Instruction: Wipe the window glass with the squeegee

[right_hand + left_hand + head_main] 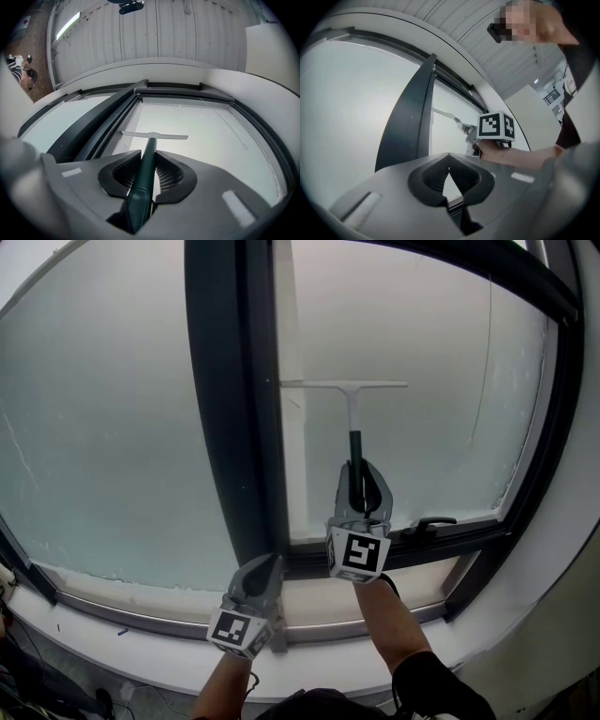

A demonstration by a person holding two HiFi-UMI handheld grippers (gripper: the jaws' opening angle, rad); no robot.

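Note:
The squeegee stands upright against the right window pane, its pale blade level on the frosted glass and its dark green handle pointing down. My right gripper is shut on that handle just above the lower frame. In the right gripper view the handle runs between the jaws of the right gripper to the blade. My left gripper hangs lower, by the sill under the dark mullion, shut and empty. Seen from the left gripper, the squeegee rises at the right.
A thick dark mullion splits the left pane from the right one. A black window handle lies on the lower frame right of my right gripper. A pale sill runs below the glass.

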